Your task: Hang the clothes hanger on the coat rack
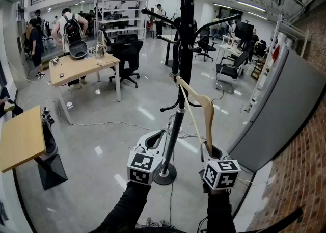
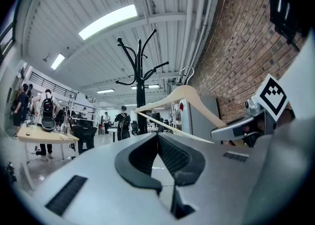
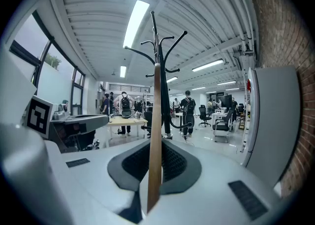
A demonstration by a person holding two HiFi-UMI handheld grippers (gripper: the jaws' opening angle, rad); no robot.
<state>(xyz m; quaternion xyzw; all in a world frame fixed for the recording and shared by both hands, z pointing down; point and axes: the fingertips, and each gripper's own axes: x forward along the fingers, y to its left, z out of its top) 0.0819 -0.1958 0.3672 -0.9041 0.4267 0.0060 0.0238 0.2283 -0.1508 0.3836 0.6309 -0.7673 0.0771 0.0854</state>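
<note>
While the right gripper [image 3: 153, 170] clamped the hanger [image 1: 206, 108] by 1 end, keeping its hook high beside the rack [image 1: 186, 48] mid-frame, the left gripper [image 2: 165, 162] hung closed and empty.

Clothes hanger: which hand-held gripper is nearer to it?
Right. The right hand-held gripper grips the clothes hanger; the left hand-held gripper is apart, to its left, empty.

Wooden desks [image 1: 81, 69] stand on glossy grey floor [image 1: 102, 140] beside a brick wall [image 1: 305, 165].
</note>
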